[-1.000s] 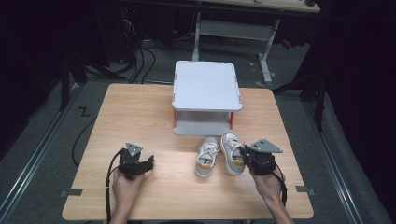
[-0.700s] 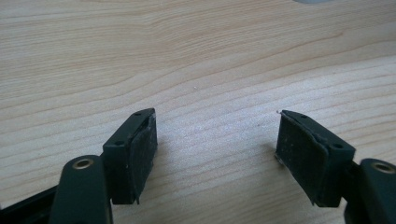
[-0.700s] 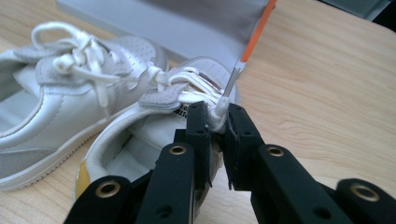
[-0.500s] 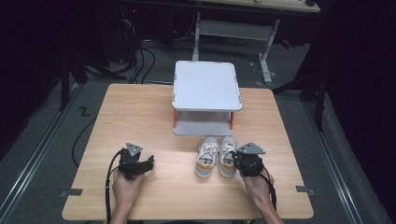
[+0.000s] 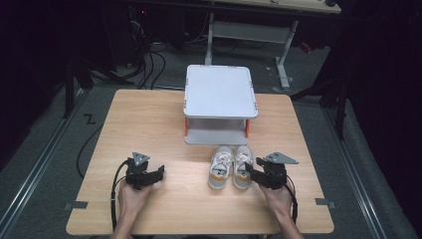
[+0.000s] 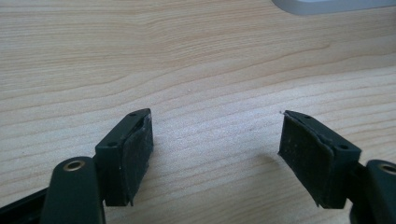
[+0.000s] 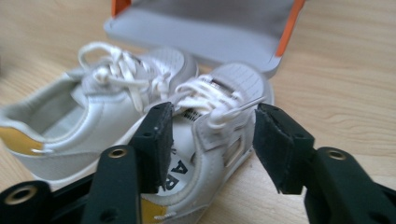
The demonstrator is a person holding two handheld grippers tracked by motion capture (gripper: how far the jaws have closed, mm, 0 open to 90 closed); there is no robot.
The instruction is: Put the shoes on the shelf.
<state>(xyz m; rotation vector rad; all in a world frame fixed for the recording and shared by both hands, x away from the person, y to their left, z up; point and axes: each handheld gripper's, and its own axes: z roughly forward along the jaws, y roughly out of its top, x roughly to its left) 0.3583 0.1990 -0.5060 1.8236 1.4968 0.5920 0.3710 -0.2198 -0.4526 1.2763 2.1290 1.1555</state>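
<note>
A wooden table (image 5: 149, 124) bears a grey shelf stand (image 5: 219, 92) and two sneakers (image 5: 230, 167).

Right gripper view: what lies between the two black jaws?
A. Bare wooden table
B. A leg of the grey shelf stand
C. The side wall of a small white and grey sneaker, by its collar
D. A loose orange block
C: the right gripper straddles the side wall of the nearer small white and grey sneaker, one jaw inside the shoe opening and one outside; the jaws have just been opening, and the outer pad stands clear of the shoe.
</note>
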